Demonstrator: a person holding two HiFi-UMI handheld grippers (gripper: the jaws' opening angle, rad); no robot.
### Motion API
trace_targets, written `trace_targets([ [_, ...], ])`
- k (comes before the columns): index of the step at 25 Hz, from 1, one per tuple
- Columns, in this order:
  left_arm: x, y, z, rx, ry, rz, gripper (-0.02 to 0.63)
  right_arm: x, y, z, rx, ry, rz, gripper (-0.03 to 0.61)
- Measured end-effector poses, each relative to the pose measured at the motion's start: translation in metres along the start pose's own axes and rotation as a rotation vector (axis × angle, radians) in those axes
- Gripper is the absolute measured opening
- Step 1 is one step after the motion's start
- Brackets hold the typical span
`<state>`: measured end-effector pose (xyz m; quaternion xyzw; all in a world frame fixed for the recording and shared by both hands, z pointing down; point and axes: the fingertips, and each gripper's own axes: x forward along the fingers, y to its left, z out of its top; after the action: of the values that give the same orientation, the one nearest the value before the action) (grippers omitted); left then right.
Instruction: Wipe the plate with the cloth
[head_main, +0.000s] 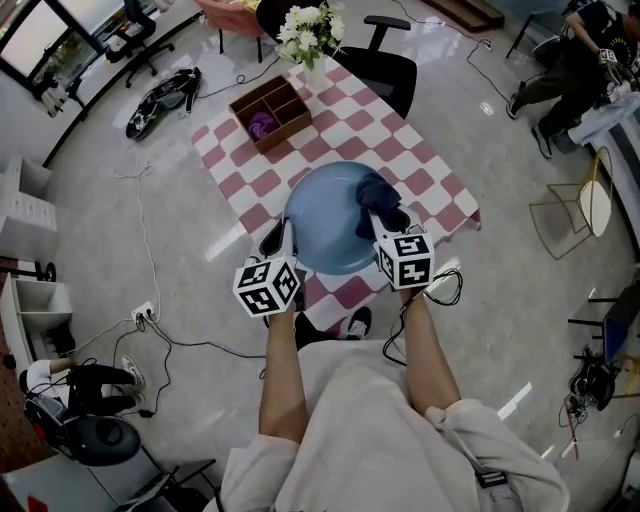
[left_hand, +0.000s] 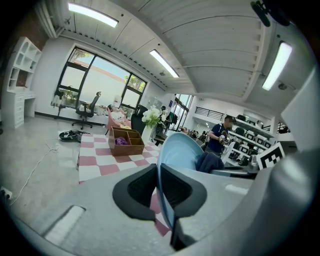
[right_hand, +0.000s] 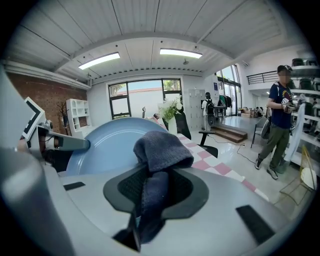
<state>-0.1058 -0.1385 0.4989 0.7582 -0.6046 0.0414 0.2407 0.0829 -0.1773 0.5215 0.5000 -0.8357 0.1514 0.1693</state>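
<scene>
Here, both grippers work on the plate at the table's near edge.
Head view: the blue plate (head_main: 325, 225) lies over the near edge of the checked table (head_main: 395, 135), with the left gripper (head_main: 279, 240) at its left rim and the right gripper (head_main: 386, 222) at its right side, where the dark cloth (head_main: 378, 198) lies on the plate; a wooden box (head_main: 272, 112) stands toward the far left corner. Left gripper view: the left gripper (left_hand: 159, 187) has its jaws narrowed onto the plate's (left_hand: 181, 149) rim, which runs edge-on between the pads, with the plate tilted. Right gripper view: the right gripper (right_hand: 152, 192) pinches the cloth (right_hand: 161, 149), which bunches over the jaws against the plate's (right_hand: 102, 145) face.
</scene>
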Motion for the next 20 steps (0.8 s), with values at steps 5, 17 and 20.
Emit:
trace_targets([
  [5,0.003,0.005,0.007,-0.032,-0.028,0.017,0.024,-0.004,0.006,-0.008,-0.011,0.02,0.02,0.101],
  [17,0.016,0.003,0.016,-0.098,-0.069,0.029,0.028,-0.005,0.046,-0.026,-0.067,0.069,0.097,0.101],
  [20,0.02,-0.001,0.017,-0.101,-0.068,0.02,0.028,-0.004,0.058,-0.024,-0.086,0.065,0.118,0.101],
])
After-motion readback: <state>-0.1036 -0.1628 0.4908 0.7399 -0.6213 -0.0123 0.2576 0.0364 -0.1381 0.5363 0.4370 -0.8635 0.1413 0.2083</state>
